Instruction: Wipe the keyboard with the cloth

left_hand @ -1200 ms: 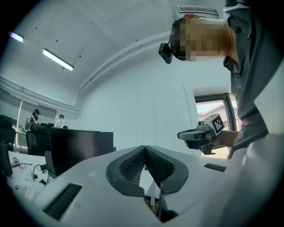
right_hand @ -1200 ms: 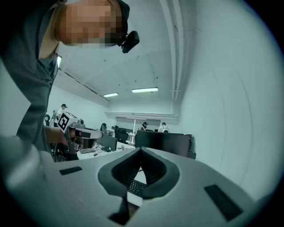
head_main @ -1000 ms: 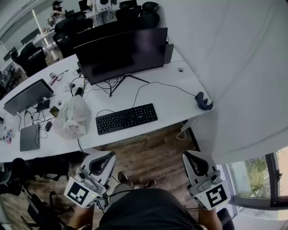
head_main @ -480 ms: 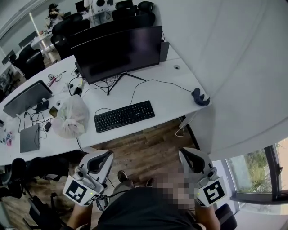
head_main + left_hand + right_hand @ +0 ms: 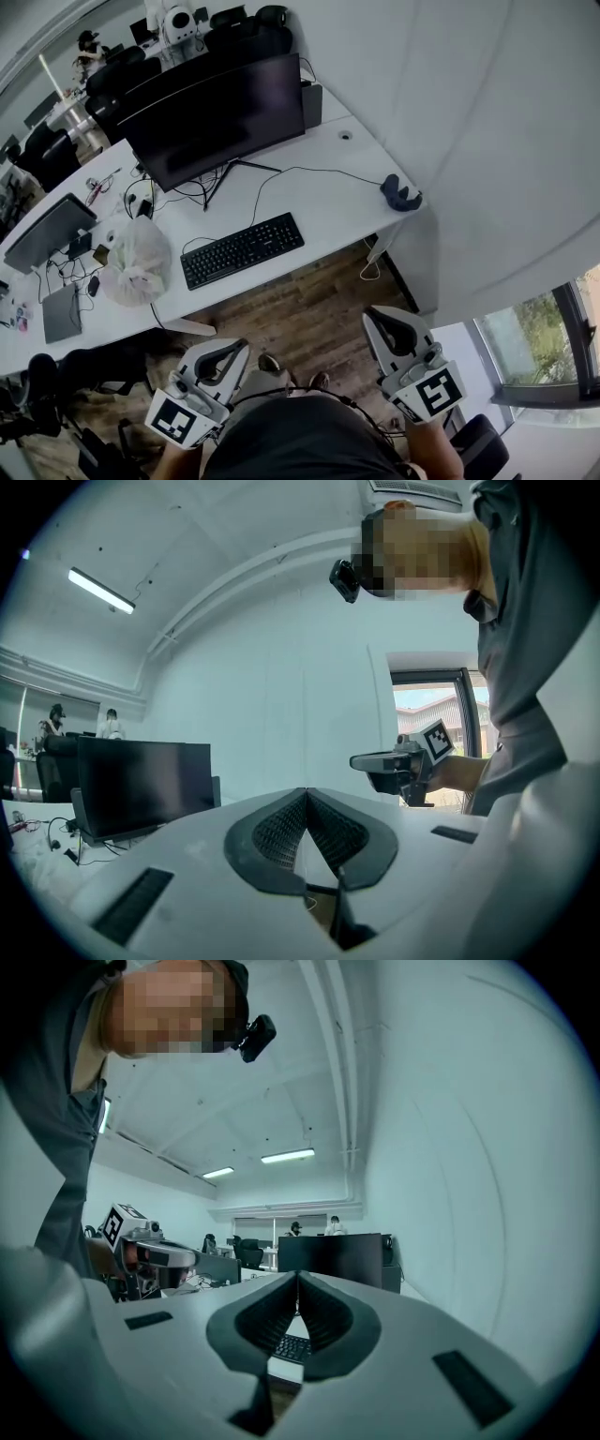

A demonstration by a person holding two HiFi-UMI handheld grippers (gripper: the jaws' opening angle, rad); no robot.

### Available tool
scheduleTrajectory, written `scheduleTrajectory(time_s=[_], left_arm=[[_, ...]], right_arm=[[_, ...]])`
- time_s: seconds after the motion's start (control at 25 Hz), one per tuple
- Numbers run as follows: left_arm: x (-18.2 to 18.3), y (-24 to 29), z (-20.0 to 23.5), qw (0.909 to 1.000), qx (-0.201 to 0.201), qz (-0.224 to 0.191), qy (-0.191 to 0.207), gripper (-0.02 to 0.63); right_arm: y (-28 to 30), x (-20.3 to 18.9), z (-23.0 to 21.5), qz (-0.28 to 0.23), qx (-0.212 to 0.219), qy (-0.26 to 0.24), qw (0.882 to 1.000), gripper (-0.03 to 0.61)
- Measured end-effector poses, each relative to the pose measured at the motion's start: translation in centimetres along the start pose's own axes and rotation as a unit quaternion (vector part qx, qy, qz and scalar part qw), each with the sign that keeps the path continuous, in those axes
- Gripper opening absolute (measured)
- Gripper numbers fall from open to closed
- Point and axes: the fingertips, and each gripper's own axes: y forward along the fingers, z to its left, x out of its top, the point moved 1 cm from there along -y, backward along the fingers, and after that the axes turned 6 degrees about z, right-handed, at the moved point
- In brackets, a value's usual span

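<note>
A black keyboard lies on the white desk, in front of a large dark monitor. A dark blue cloth sits bunched at the desk's right corner. Both grippers hang low near my body over the wooden floor, well short of the desk. My left gripper is shut with nothing in it, jaws meeting at the tips. My right gripper is likewise shut and empty. A strip of the keyboard shows just below its jaws.
A white plastic bag stands left of the keyboard, with a closed laptop, a second monitor and cables further left. A white wall runs along the right. Office chairs and people sit behind the desk.
In the head view the desk has drifted up and to the left. The left gripper sits lower in the frame. Both jaws stay shut.
</note>
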Motion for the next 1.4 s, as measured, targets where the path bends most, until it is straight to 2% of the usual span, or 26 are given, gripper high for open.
scheduleTrajectory(time_s=[0.12, 0.24, 0.36, 0.56, 0.8, 0.96, 1.08, 1.2, 1.24, 1.32, 1.4], left_arm=[[-1.1, 1.1, 0.2, 0.9996, -0.014, 0.021, -0.01, 0.005], [-2.0, 3.0, 2.3, 0.9989, -0.032, 0.025, -0.025, 0.005], [-1.6, 5.9, 4.3, 0.9973, -0.058, 0.009, -0.045, 0.005], [-0.2, 9.9, 7.7, 0.9941, -0.09, -0.035, -0.05, 0.005], [0.3, 13.5, 12.6, 0.9925, -0.104, -0.04, -0.05, 0.005], [-0.3, 15.1, 14.3, 0.9935, -0.102, -0.021, -0.047, 0.005], [-0.9, 17.1, 15.4, 0.9949, -0.085, -0.004, -0.054, 0.005], [-1.2, 19.5, 16.3, 0.9963, -0.059, 0.014, -0.06, 0.005], [-1.2, 20.3, 16.6, 0.9966, -0.046, 0.02, -0.066, 0.005], [-1.2, 21.8, 17.5, 0.9963, -0.019, 0.032, -0.078, 0.005], [-1.3, 23.8, 18.0, 0.9949, 0.007, 0.043, -0.091, 0.005]], right_arm=[[1.2, -1.0, -1.2, 0.013, -0.007, 0.007, 1.0, 0.011], [3.4, -0.9, -2.6, 0.022, -0.021, 0.001, 1.0, 0.011], [5.2, -0.6, -4.0, 0.034, -0.032, -0.004, 0.999, 0.011], [8.5, 0.3, -6.8, 0.065, -0.054, -0.039, 0.996, 0.011], [12.0, 0.1, -11.4, 0.078, -0.091, -0.037, 0.992, 0.011], [13.4, -3.7, -16.5, 0.128, -0.104, -0.014, 0.986, 0.011], [14.3, -7.5, -23.0, 0.167, -0.127, 0.006, 0.978, 0.012], [15.4, -12.5, -30.5, 0.206, -0.139, 0.048, 0.968, 0.019], [16.0, -14.3, -32.8, 0.222, -0.138, 0.064, 0.963, 0.049], [17.4, -17.8, -37.5, 0.253, -0.136, 0.087, 0.954, 0.16], [18.9, -21.3, -42.1, 0.282, -0.137, 0.093, 0.945, 0.17]])
